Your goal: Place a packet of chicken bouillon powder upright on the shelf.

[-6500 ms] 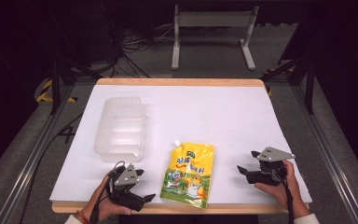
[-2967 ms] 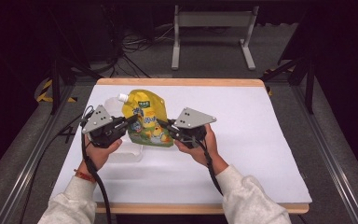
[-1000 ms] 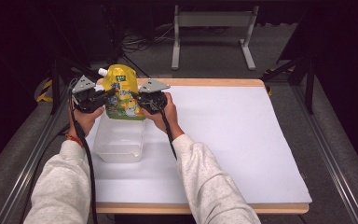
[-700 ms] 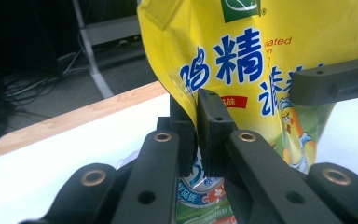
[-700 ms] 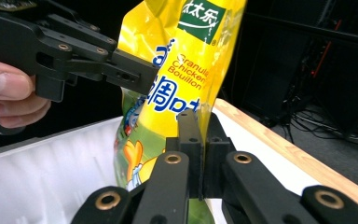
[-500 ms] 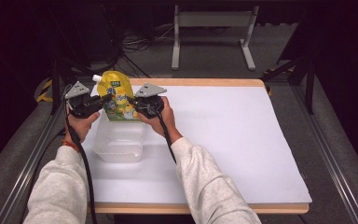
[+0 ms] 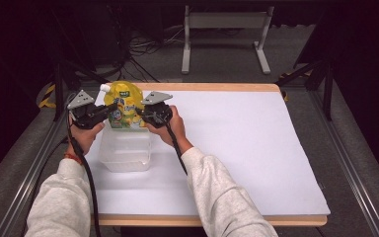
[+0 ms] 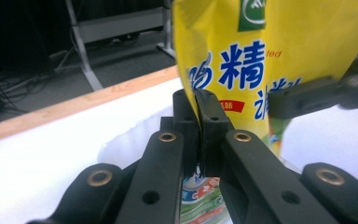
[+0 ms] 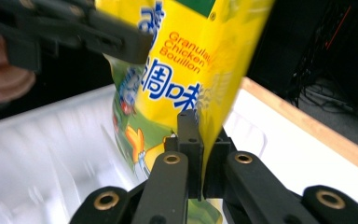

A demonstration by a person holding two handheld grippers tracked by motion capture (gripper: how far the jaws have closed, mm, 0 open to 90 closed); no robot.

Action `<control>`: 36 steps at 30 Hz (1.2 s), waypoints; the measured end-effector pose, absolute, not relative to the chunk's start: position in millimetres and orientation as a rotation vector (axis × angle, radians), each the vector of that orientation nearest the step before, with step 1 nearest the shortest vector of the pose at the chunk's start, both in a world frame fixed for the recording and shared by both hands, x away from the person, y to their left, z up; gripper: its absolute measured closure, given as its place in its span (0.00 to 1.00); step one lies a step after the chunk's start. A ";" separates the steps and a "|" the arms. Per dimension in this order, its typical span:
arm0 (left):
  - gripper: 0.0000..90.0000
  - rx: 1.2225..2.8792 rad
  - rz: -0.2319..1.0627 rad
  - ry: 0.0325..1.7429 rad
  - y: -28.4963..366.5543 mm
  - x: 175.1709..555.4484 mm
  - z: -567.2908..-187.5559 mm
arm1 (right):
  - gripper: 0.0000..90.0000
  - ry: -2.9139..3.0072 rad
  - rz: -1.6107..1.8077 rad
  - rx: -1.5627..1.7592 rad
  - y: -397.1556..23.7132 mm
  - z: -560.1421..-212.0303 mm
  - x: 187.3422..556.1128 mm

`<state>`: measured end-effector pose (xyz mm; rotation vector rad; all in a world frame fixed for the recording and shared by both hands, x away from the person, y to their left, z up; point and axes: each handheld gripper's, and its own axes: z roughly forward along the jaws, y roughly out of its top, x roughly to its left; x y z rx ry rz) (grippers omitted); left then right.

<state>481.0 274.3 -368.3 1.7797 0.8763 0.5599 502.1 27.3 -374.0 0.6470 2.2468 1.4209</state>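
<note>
Both the left gripper (image 7: pixel 109 109) and right gripper (image 7: pixel 141 111) clamp the yellow chicken bouillon pouch (image 7: pixel 125 104) upright above the clear plastic container (image 7: pixel 126 152).

room: dark | floor (image 7: pixel 227 64): grey, cables (image 7: pixel 148 47) at 11 o'clock | metal stand (image 7: pixel 224 34) at 12 o'clock | table (image 7: pixel 256 148): white top, wood edge

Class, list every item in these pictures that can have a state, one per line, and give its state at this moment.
Yellow bouillon pouch: upright, lifted, pinched at both side edges, above the container's far end.
White spout cap: on the pouch's top corner, closed.
Clear plastic container: open, lidless, resting on the table, nothing visible inside.
Left gripper: shut on the pouch.
Right gripper: shut on the pouch.
</note>
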 end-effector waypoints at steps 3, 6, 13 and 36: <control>0.98 1.802 0.562 0.881 271.4 480.7 -370.0 | 0.99 2.262 1.416 0.673 25.3 -378.7 503.8; 0.98 1.843 0.564 0.891 270.4 481.9 -369.4 | 0.99 2.263 1.412 0.674 25.4 -380.9 503.0; 0.98 1.926 0.571 0.904 271.2 482.1 -375.1 | 0.99 2.278 1.405 0.677 27.2 -385.9 501.3; 0.80 1.873 0.609 0.993 265.9 468.7 -380.2 | 0.90 2.269 1.371 0.697 15.0 -386.2 492.9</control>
